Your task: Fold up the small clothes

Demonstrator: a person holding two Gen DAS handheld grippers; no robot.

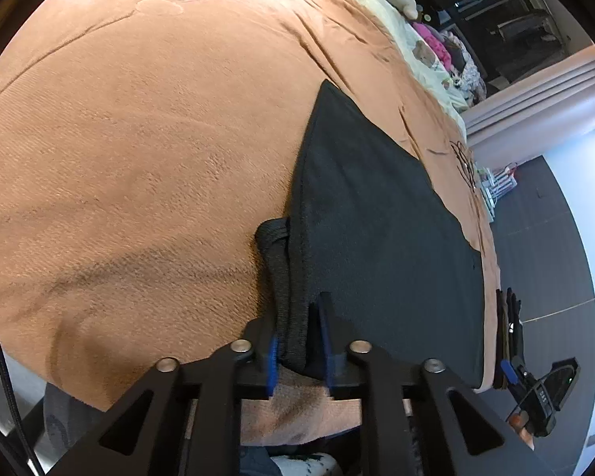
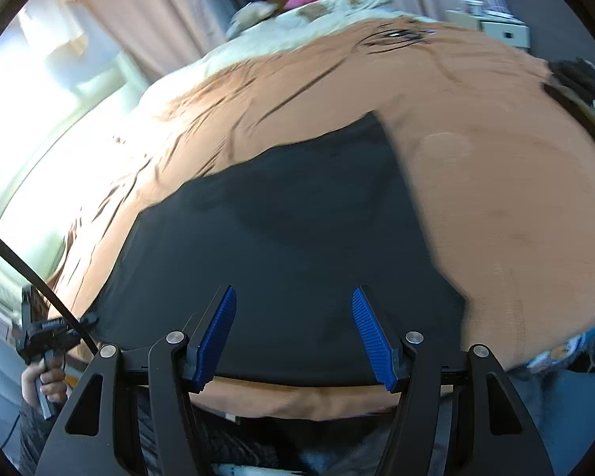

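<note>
Item: flat black knit garment (image 1: 377, 238), spread on a rust-brown plush bedspread (image 1: 139, 139), near the bedspread's front edge.

Left gripper (image 1: 297, 341): jaws nearly closed, pinching a bunched, ribbed corner of the garment between blue pads (image 1: 273, 361). Probable purpose: to lift this edge and carry it over for a fold.

Right gripper (image 2: 293, 329): jaws wide apart, holding nothing; ribbed blue fingers (image 2: 222, 329) hover above the garment's near hem, likely poised to take the opposite corner so both ends rise together.

Orientation: in the left view the garment's long axis runs away from the front edge of the bedspread, tapering to a far corner. Surface lies mostly smooth.

Also present: cream bedding (image 2: 297, 27) beyond the bedspread's far edge; pale curtains (image 2: 146, 12) behind it.
</note>
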